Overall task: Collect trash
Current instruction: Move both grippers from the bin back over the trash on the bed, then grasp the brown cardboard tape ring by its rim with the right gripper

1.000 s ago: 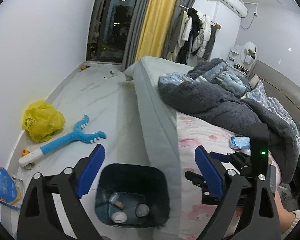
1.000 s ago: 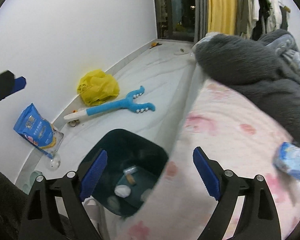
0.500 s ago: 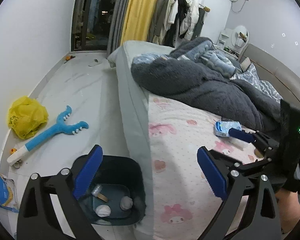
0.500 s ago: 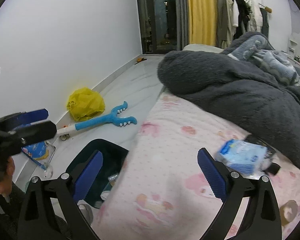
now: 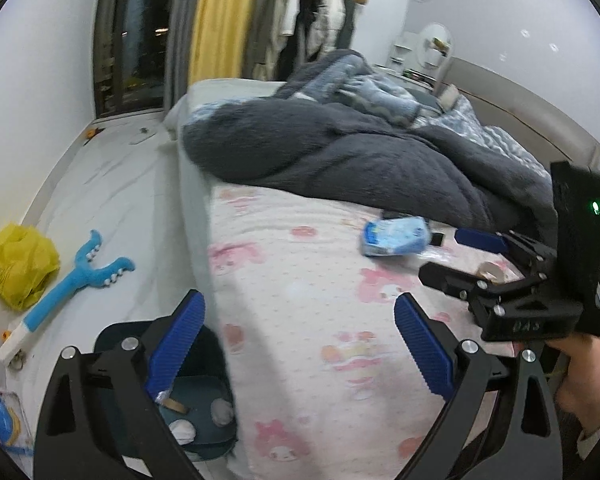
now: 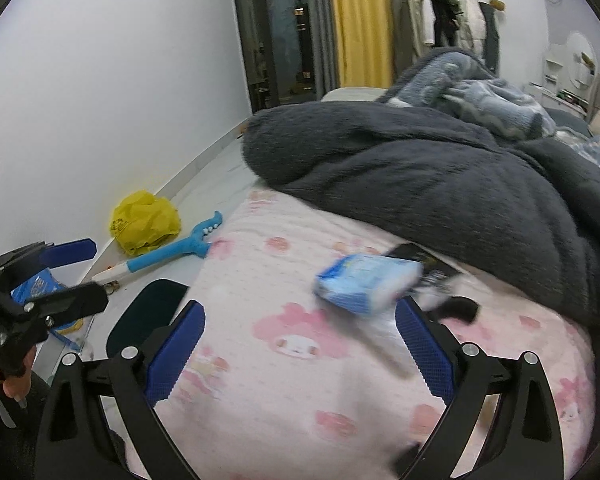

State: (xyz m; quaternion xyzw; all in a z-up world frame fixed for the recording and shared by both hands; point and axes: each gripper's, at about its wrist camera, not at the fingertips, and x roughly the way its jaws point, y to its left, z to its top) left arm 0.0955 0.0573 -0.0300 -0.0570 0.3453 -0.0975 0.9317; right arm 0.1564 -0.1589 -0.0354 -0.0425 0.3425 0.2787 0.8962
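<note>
1. A blue-and-white packet (image 6: pixel 366 282) is seen lying flat on the pink patterned bed sheet (image 6: pixel 300 380), near the edge of the dark grey blanket (image 6: pixel 440 184); its long axis runs roughly left to right in both views, tilted slightly.
2. The right gripper (image 6: pixel 298 354) is held over the sheet with its blue pads spread wide and nothing between them; the packet lies just beyond its right pad.
3. The left gripper (image 5: pixel 296 344) is likewise spread wide and empty, above the bed's edge, well short of the packet (image 5: pixel 394 236).
4. A dark bin (image 5: pixel 196 420) stands on the floor against the bed side; white crumpled pieces and a small tube-like item are seen inside it.
5. On the floor by the wall, a yellow bag (image 5: pixel 20 264) and a blue long-handled toy (image 5: pixel 72 284) are seen.
6. Small dark objects (image 6: pixel 440 280) lie touching the packet's far side, partly under the blanket; what they are cannot be told.
7. The packet is blurred and its print is unreadable; the bin is partly hidden by the left gripper's finger.
</note>
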